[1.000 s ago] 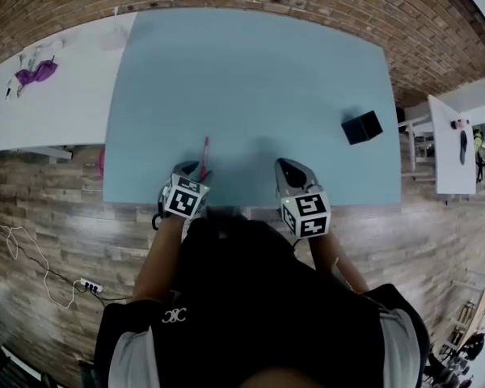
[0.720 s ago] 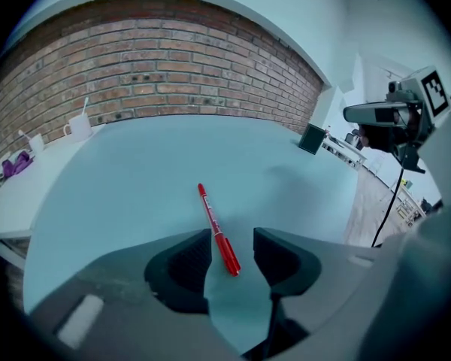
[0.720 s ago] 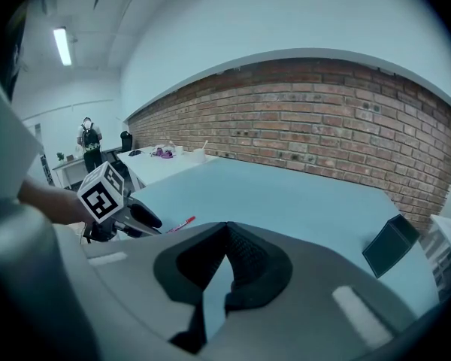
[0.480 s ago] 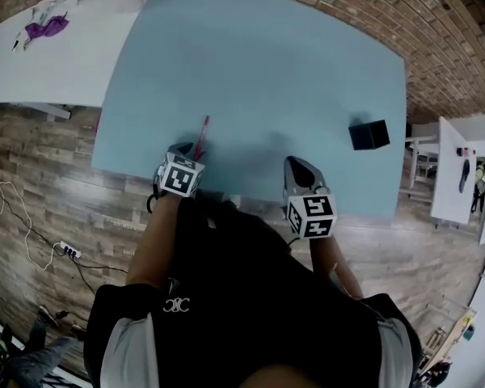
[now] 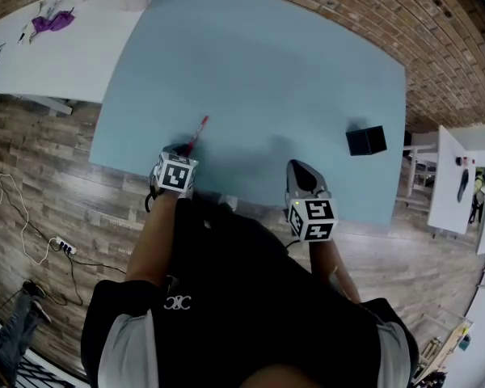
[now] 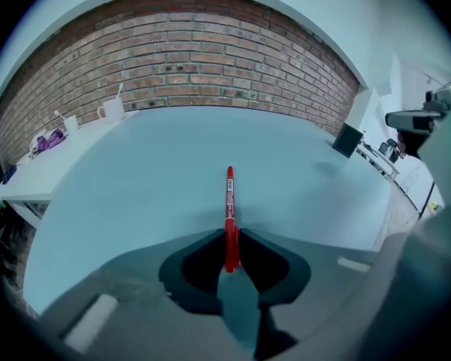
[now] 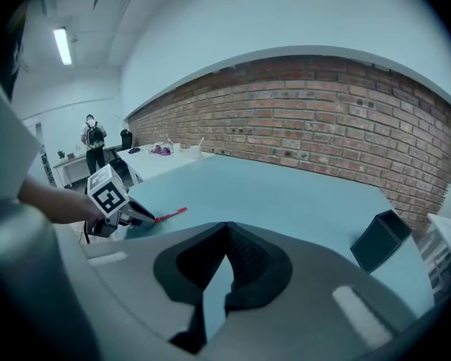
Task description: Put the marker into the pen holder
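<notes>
Marker (image 6: 229,201), red, lies on the blue bench (image 5: 267,63) near its front edge, its near end pinched by the left gripper (image 6: 231,235), whose jaws have just been closing, while the right gripper (image 7: 225,226) is closed and empty and the black pen holder (image 5: 365,141) stands well apart.

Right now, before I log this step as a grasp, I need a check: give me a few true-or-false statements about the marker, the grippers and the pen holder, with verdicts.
1. The left gripper has the red marker between its jaws. True; the jaws have just been closing and now pinch its near end.
2. The marker is already in the pen holder. False: it is at the left gripper, well apart from the holder.
3. The right gripper holds a pen. False: its jaws are together with nothing between them.
4. The pen holder stands on the blue table, toward the right gripper's side. True.
</notes>
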Demonstrator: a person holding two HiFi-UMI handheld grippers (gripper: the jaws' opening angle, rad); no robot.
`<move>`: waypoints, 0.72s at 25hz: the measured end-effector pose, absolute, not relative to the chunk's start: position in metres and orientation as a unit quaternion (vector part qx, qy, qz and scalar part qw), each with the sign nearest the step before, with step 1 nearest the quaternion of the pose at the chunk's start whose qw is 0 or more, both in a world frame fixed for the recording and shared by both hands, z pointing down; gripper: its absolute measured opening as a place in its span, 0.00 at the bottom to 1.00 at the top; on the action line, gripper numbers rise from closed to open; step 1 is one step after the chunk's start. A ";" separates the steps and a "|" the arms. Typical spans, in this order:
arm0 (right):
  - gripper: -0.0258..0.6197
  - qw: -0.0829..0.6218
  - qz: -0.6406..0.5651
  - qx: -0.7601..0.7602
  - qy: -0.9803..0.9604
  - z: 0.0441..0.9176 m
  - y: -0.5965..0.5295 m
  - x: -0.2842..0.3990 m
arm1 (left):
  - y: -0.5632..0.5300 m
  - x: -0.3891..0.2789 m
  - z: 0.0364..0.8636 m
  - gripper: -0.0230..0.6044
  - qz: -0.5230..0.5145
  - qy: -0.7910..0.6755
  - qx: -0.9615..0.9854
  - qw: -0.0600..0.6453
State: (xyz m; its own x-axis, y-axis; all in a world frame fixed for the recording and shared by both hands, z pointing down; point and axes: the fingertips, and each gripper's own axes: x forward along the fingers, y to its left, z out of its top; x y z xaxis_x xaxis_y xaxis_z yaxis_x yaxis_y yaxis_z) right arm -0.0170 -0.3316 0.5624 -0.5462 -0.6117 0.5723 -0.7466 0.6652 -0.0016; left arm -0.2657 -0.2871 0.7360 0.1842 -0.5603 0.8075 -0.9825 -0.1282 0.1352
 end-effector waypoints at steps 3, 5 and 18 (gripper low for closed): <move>0.05 0.272 0.122 0.391 -0.871 0.560 -0.333 -0.016 | -0.293 -0.275 0.719 0.14 0.267 -0.582 0.685 0.347; 0.05 0.271 0.122 0.392 -0.871 0.559 -0.335 -0.017 | -0.303 -0.283 0.702 0.14 0.231 -0.599 0.688 0.340; 0.05 0.237 0.114 0.428 -0.865 0.542 -0.332 -0.057 | -0.363 -0.311 0.549 0.14 0.158 -0.595 0.769 0.170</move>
State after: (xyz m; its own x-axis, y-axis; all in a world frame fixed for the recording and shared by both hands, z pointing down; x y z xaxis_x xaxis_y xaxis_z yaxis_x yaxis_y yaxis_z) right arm -0.0567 -0.3318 0.5423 -0.5210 -0.6871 0.5064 -0.7946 0.6071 0.0064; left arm -0.3112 -0.3628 0.5492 0.2416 -0.8621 0.4454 -0.9695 -0.2343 0.0724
